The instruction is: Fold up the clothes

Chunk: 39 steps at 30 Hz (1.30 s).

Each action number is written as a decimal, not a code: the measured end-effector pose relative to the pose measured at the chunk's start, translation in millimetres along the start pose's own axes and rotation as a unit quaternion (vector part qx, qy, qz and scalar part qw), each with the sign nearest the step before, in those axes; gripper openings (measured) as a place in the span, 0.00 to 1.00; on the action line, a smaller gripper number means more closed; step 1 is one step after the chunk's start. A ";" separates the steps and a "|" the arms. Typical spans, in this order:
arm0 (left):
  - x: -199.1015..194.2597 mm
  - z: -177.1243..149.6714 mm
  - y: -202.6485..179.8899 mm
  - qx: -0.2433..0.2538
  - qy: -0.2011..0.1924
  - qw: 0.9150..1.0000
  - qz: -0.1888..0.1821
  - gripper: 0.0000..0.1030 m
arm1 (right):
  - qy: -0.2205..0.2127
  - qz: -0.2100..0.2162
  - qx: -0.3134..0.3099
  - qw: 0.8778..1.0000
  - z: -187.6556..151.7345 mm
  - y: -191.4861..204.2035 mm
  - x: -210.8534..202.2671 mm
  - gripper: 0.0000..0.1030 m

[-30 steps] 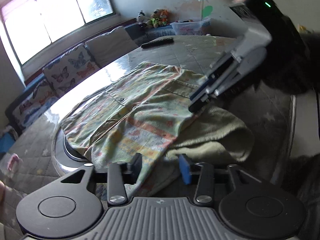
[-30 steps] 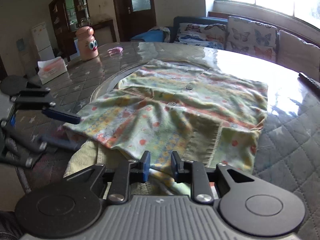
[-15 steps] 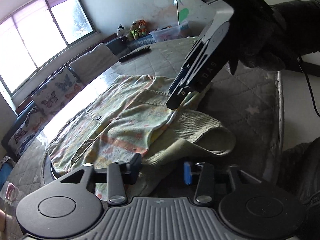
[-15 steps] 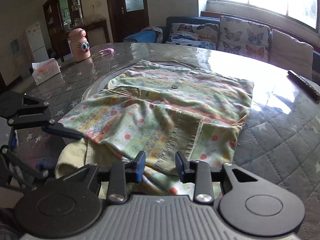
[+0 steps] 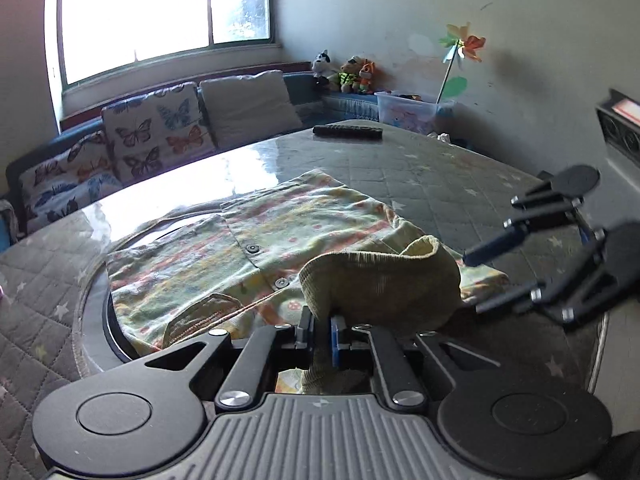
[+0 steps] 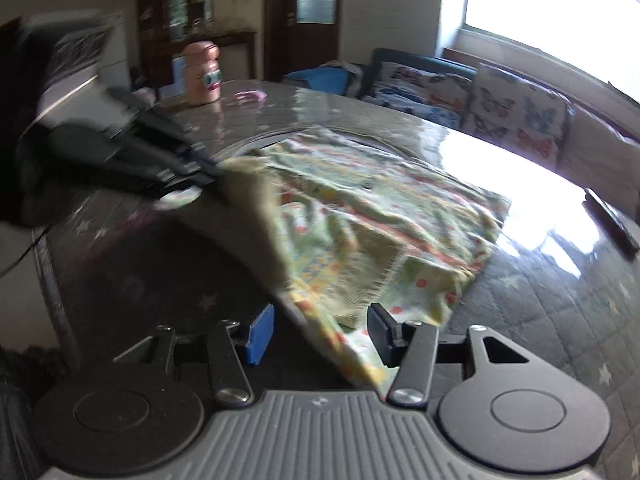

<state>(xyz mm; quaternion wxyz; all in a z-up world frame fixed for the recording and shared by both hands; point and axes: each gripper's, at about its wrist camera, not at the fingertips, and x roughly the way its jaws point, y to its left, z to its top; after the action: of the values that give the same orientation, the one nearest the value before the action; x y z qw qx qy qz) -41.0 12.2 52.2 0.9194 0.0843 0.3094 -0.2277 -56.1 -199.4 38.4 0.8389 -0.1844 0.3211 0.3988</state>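
1. While it lies spread on the quilted table [image 5: 440, 168], the patterned shirt [image 5: 256, 236] has its ribbed, olive-yellow hem [image 5: 380, 280] lifted into a hump just ahead of the left gripper [image 5: 322, 334].
2. That gripper's fingers are pressed nearly together, pinching the ribbed cloth between them.
3. Spread wide, the right gripper [image 6: 320, 330] holds nothing; a floral, soft fold of shirt drapes between its fingers, and I cannot tell whether it touches them.
4. Beyond the fingers lie a dark flat remote [image 5: 347, 131] and butterfly-print cushions [image 5: 156, 136].
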 end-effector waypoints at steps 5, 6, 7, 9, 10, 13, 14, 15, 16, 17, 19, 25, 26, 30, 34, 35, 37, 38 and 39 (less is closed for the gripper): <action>5.6 2.0 6.1 -0.007 0.008 1.000 -0.004 0.08 | -0.013 0.007 -0.021 1.000 8.9 13.7 19.4 0.49; 5.0 1.8 6.4 -0.009 0.009 1.000 -0.004 0.08 | -0.011 0.010 -0.016 1.000 11.0 12.9 22.3 0.47; 4.5 1.5 6.9 -0.009 0.009 1.000 -0.004 0.08 | -0.010 0.014 -0.011 1.000 13.1 12.1 25.2 0.43; 0.7 -2.5 6.9 -0.008 0.011 1.000 -0.002 0.10 | -0.007 0.021 -0.001 1.000 17.2 10.5 31.0 0.28; -1.2 -4.4 6.9 -0.007 0.011 1.000 -0.001 0.12 | -0.006 0.025 0.004 1.000 19.2 9.7 33.9 0.24; -12.2 -11.4 6.9 0.000 0.008 1.000 0.002 0.16 | -0.002 0.035 0.019 0.999 25.4 7.3 42.5 0.18; -14.3 -14.7 5.3 0.008 0.008 1.000 0.005 0.24 | -0.003 0.037 0.027 0.999 26.7 5.2 41.3 0.17; -16.4 -18.1 3.6 0.015 0.008 1.000 0.009 0.34 | -0.005 0.037 0.033 0.999 27.2 3.1 40.1 0.15; -18.4 -21.5 1.9 0.023 0.009 1.000 0.012 0.37 | -0.006 0.038 0.037 0.999 27.7 1.8 39.3 0.15; -20.5 -24.9 0.2 0.031 0.009 0.999 0.015 0.42 | -0.006 0.039 0.040 0.998 28.3 0.5 38.5 0.15; -24.7 -31.6 -3.1 0.046 0.010 0.999 0.022 0.45 | -0.008 0.040 0.043 0.998 29.6 0.2 37.4 0.15; -37.1 -51.9 -13.2 0.092 0.011 0.995 0.041 0.45 | -0.021 0.033 0.068 0.997 34.8 -3.6 32.9 0.11; -39.2 -55.2 -14.9 0.100 0.012 0.994 0.044 0.45 | -0.024 0.032 0.071 0.997 36.4 -5.0 32.0 0.11; -40.3 -61.9 -17.7 0.128 0.011 0.990 0.061 0.45 | -0.034 0.027 0.086 0.995 42.5 -10.8 28.6 0.11; -34.4 -68.4 -24.3 0.164 0.015 0.983 0.081 0.45 | -0.039 0.024 0.084 0.995 46.2 -10.4 29.0 0.11; -32.1 -68.7 -21.9 0.161 0.014 0.983 0.084 0.45 | -0.039 0.023 0.083 0.995 46.4 -10.0 29.0 0.11; -27.8 -69.1 -17.1 0.156 0.016 0.983 0.093 0.38 | -0.041 0.021 0.084 0.995 44.8 -8.8 28.9 0.10; -26.9 -68.8 -14.8 0.153 0.017 0.983 0.097 0.22 | -0.042 0.020 0.084 0.995 43.7 -8.0 28.5 0.10; -26.0 -68.6 -12.5 0.151 0.018 0.983 0.100 0.13 | -0.044 0.019 0.084 0.995 42.6 -7.3 28.1 0.09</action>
<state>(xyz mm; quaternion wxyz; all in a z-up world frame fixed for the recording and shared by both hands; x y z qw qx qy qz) -101.6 31.1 13.4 0.9087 0.2565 0.2780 -0.1769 -20.4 -164.2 50.4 0.8570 -0.0894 0.3202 0.3937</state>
